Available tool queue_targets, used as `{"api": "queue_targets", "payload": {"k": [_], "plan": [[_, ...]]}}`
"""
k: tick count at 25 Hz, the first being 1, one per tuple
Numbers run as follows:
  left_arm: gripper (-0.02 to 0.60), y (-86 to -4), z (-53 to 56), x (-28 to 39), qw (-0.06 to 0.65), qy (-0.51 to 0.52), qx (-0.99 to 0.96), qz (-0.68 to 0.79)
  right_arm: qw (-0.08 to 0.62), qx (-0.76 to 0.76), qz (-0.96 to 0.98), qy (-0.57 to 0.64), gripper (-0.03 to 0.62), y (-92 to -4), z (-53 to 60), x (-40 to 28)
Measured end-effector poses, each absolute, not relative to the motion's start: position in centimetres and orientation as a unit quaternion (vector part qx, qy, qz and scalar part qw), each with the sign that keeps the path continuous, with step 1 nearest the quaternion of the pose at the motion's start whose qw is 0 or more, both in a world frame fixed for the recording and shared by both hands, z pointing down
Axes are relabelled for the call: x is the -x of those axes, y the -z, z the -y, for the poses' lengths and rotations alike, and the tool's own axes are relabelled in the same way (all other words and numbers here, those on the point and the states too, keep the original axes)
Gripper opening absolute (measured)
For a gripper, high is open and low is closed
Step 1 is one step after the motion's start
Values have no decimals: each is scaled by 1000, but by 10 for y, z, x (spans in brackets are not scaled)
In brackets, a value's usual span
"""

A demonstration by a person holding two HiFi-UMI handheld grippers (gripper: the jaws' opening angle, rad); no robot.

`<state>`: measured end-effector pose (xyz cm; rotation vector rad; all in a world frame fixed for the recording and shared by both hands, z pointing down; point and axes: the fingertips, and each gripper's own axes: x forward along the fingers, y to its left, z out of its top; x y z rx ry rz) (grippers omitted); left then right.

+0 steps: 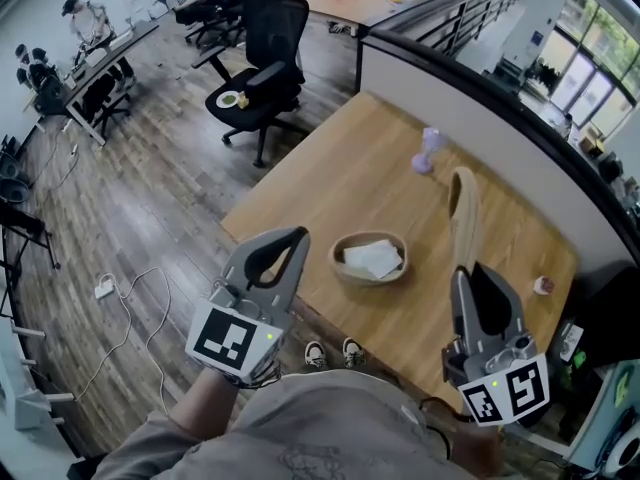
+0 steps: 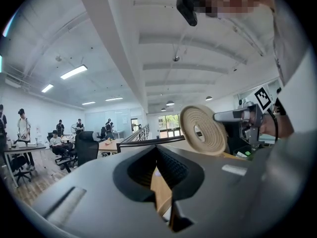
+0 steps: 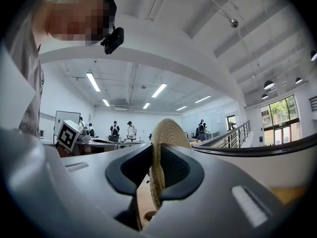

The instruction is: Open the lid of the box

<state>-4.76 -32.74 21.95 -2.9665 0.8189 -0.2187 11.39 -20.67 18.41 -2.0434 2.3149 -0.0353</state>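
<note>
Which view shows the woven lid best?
Left gripper view: the woven lid faces it as a full disc. The head view and right gripper view catch it edge-on, clamped in the right gripper.

Wood bench w/ a round woven box near its front edge. Small purple thing stands behind the box. Tiny round thing lies right of the box, by the bench edge.

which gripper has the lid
The right gripper: its jaws clamp the woven lid, which stands on edge. The left gripper holds nothing.
</note>
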Motion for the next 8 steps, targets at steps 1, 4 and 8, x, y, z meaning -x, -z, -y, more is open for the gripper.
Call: {"api": "queue_targets", "payload": {"k": [1, 4, 8], "plan": [[2, -221, 330, 48, 29, 71, 961, -266, 25, 660, -750, 12, 61, -186, 210, -113], [2, -223, 334, 48, 28, 71, 961, -267, 23, 660, -751, 15, 61, -189, 216, -114], [2, -220, 332, 50, 27, 70, 961, -267, 27, 662, -749, 11, 61, -184, 215, -113]]}}
